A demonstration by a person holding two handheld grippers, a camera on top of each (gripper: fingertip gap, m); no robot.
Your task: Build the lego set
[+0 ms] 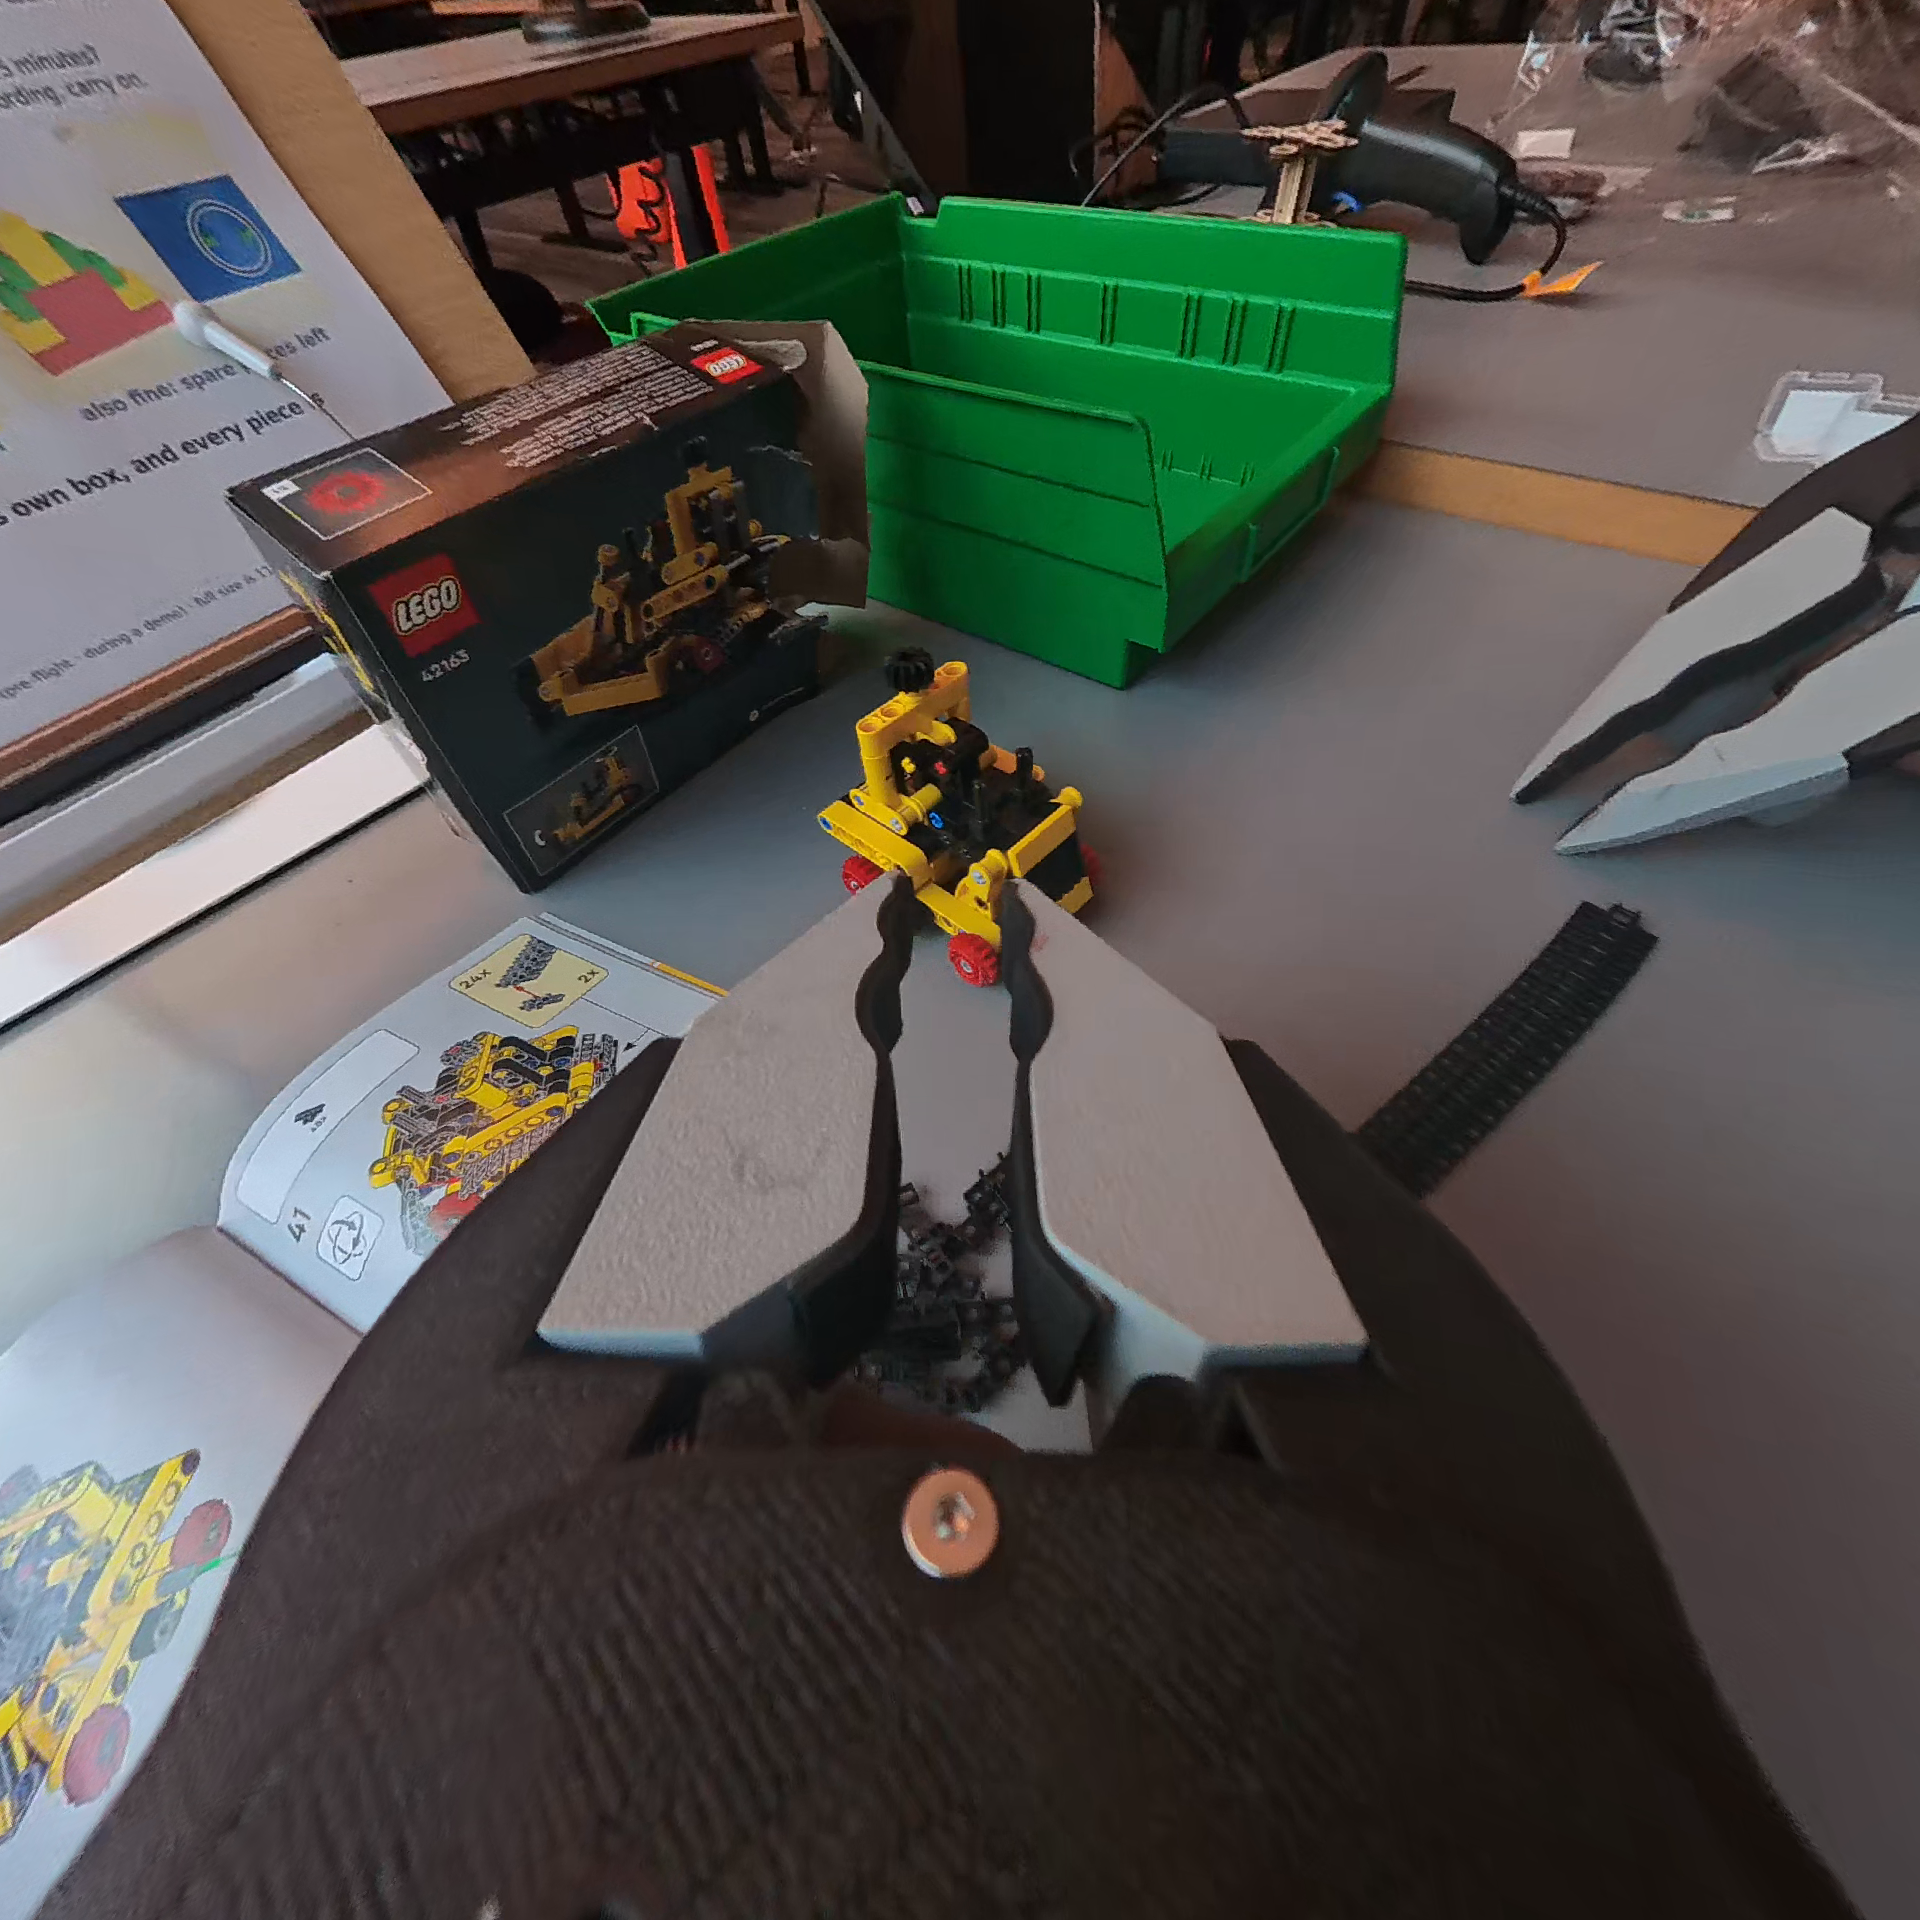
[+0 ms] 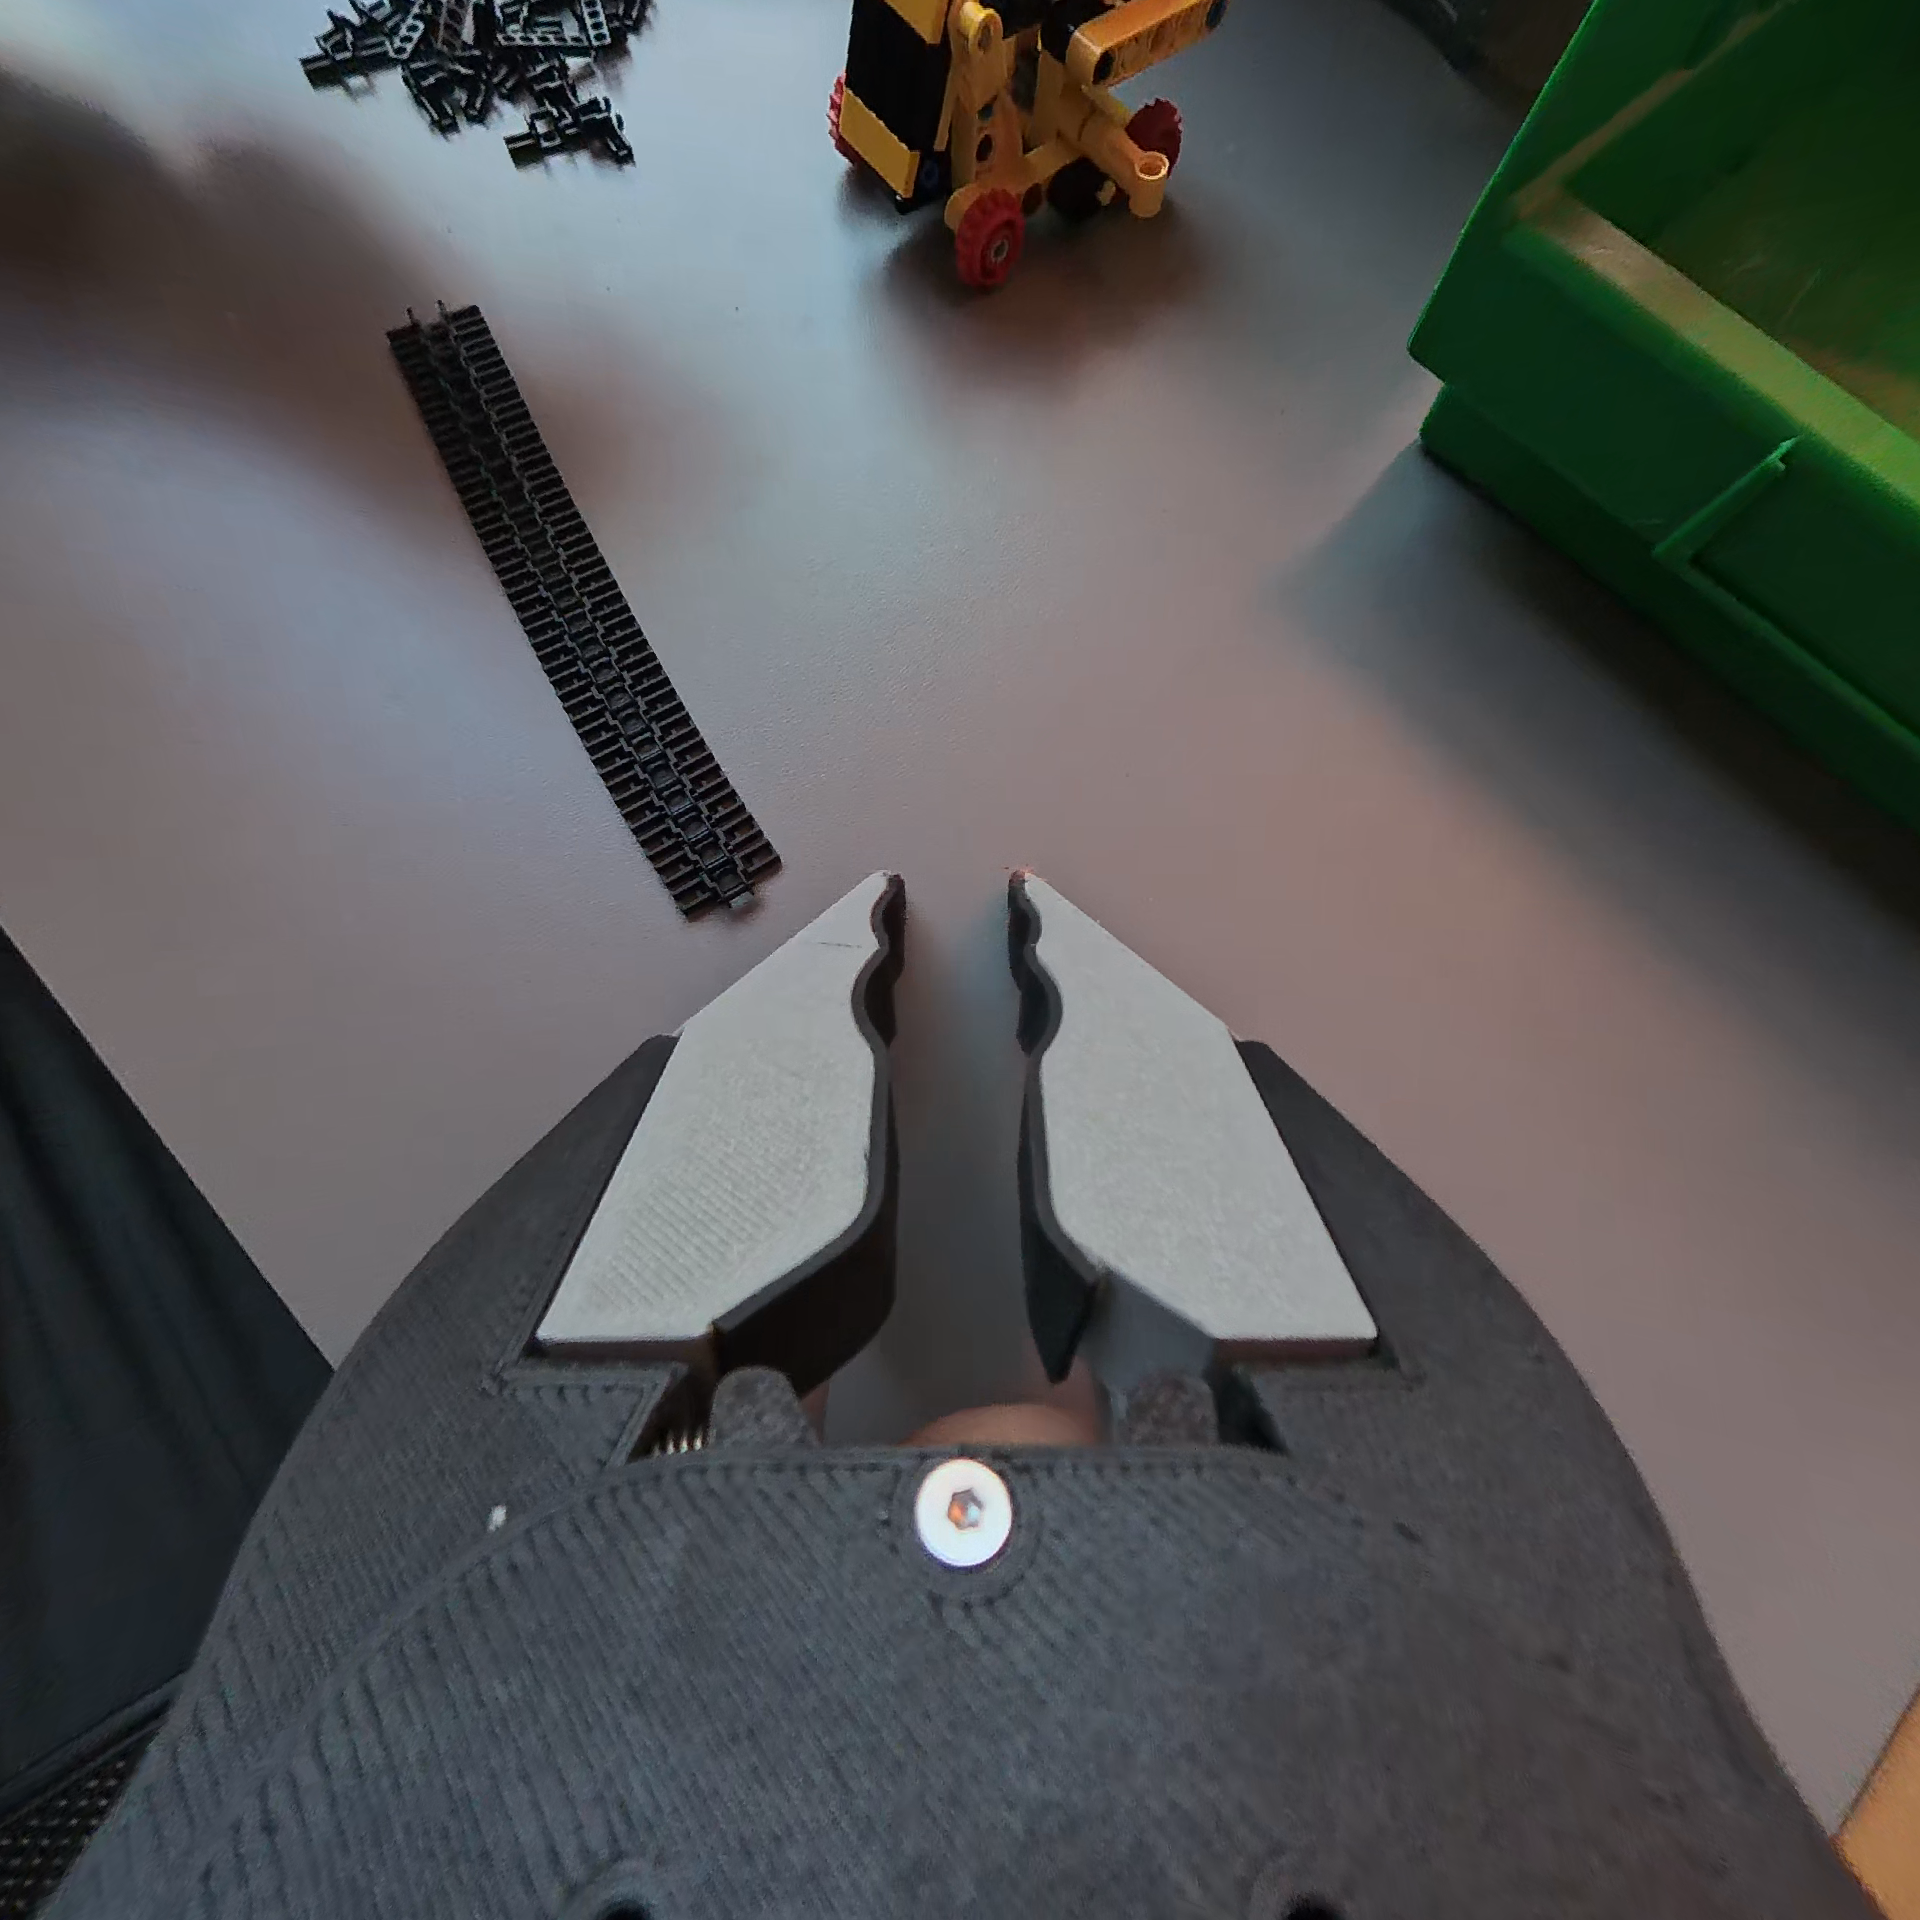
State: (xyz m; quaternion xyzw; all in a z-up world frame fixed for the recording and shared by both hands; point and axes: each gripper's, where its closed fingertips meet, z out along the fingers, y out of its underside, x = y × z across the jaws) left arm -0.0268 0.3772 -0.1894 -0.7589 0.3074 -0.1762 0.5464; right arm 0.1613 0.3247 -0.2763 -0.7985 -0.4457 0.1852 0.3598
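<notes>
1. Firstly, left wrist view: left gripper point(image 1: 954, 896) spread, empty, tips before the yellow bulldozer model point(image 1: 961, 810) on the grey table point(image 1: 1299, 810); loose black track links point(image 1: 951, 1299) beneath.
2. Right wrist view: right gripper point(image 2: 956, 896) spread, empty; assembled black track strip point(image 2: 582, 613) lying left; green bin point(image 2: 1714, 364) right.

left gripper point(image 1: 954, 899) and right gripper point(image 2: 956, 899) both hover, jaws slightly parted, holding nothing.

Workshop or lab, probably: grey bench point(image 1: 1351, 831), green parts bin point(image 1: 1039, 499), corded hand tool point(image 1: 1434, 156), propped poster point(image 1: 135, 343), more wooden tables point(image 1: 561, 73) behind.
</notes>
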